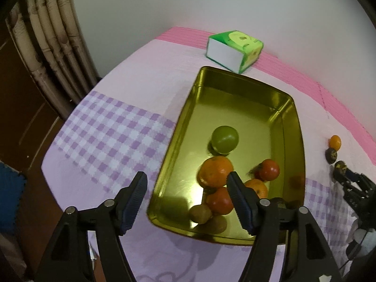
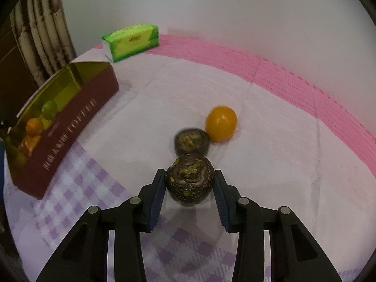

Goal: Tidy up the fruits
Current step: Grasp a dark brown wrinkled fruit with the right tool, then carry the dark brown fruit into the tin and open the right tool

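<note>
The right tool [image 2: 189,189] has its two fingers set against either side of a dark, wrinkled brown fruit [image 2: 189,179] that sits on the surface [image 2: 270,155], clamped on it or very nearly so; the fruit does not look lifted. Just behind it lies a second dark wrinkled fruit [image 2: 192,141], blurred, and touching that one, further toward the surface's back edge, is a small smooth orange fruit [image 2: 221,123]. The left tool [image 1: 186,202] hangs with its fingers spread wide apart and nothing between them, above the near left corner of a gold-lined tin tray [image 1: 235,98] with dark red outer walls. In the near half of the tray sit a green round fruit [image 1: 225,139], a large orange [image 1: 215,171], a second orange [image 1: 257,186] partly hidden by the tool's finger, two red fruits [image 1: 269,169] [image 1: 219,201] and a small brownish one [image 1: 200,213]. The surface wears a pale lilac cloth, checked in purple along its near edge, with a pink ribbed mat [image 2: 293,77] along the back edge. A green tissue pack [image 1: 235,51] lies by the back edge, just behind the tray.
</note>
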A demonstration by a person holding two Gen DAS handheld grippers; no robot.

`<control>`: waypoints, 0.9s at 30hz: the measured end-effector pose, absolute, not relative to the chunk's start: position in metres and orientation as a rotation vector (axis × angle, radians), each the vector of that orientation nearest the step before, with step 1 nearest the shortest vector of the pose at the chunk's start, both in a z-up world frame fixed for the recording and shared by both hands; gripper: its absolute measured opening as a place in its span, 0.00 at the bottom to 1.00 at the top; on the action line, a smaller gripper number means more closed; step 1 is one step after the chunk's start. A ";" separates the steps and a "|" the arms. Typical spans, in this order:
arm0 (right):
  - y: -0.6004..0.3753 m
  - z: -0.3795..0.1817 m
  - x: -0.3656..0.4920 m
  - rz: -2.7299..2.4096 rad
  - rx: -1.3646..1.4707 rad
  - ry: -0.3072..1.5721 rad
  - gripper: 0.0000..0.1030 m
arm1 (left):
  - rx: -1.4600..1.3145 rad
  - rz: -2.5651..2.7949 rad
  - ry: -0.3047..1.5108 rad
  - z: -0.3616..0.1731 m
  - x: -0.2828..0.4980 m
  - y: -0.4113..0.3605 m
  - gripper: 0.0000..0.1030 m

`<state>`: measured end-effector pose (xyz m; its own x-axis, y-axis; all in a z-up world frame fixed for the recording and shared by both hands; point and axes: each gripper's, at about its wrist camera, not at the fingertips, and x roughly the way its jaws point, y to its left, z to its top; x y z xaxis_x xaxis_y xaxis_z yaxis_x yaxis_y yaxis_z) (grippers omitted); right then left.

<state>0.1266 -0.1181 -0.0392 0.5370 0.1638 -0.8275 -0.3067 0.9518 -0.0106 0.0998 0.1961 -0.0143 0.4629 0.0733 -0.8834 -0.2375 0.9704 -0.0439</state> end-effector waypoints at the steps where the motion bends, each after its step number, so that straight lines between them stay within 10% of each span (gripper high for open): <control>1: -0.113 -0.033 0.127 0.299 -0.159 0.954 0.40 | -0.167 0.197 1.069 -0.013 0.099 0.197 0.73; 27: 0.079 -0.005 0.117 0.706 -0.301 0.918 0.40 | -0.222 0.376 1.032 -0.006 0.066 0.241 0.86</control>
<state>0.1171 0.0788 -0.0050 0.4056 0.4271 -0.8081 -0.6719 0.7387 0.0532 0.0663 0.2415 -0.0060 0.4578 0.1989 -0.8665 -0.4050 0.9143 -0.0041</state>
